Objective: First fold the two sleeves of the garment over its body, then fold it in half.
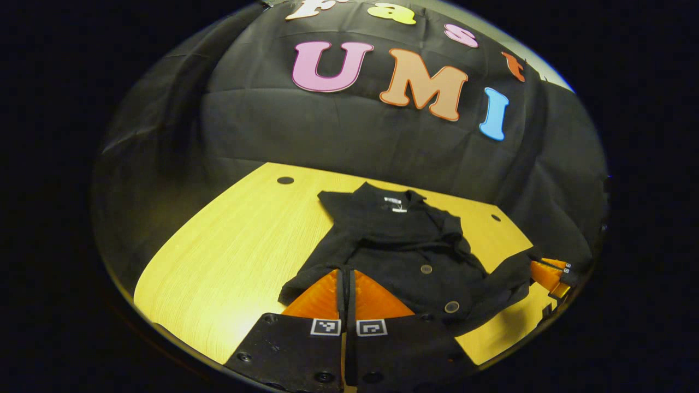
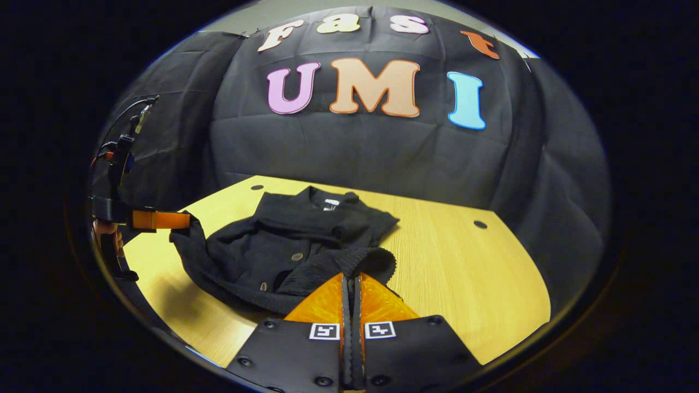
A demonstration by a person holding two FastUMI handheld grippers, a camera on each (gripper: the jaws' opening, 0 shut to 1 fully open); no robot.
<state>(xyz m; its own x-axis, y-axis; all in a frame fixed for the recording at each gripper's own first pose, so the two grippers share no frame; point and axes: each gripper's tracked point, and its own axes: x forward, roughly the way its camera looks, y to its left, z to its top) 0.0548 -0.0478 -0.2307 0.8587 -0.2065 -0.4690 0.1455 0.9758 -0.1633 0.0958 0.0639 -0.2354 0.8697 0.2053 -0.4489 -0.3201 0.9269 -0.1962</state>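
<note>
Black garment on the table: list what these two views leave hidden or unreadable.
- Left gripper view: the left gripper covers the garment's near hem; its own fingertips hide the pinch.
- Right gripper view: the right gripper hides the cloth edge it holds.
- Both views: collar label too small to read.
- Underside against the table is hidden.

Neck label on garment too small to read

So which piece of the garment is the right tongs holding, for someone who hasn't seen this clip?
Start at the wooden table in front of the black cloth wall, where a black buttoned garment lies with its collar toward the wall. The right tongs pinch its near lower corner, at the ribbed hem. Unlike the flat body, that corner is lifted and curled over.
</note>
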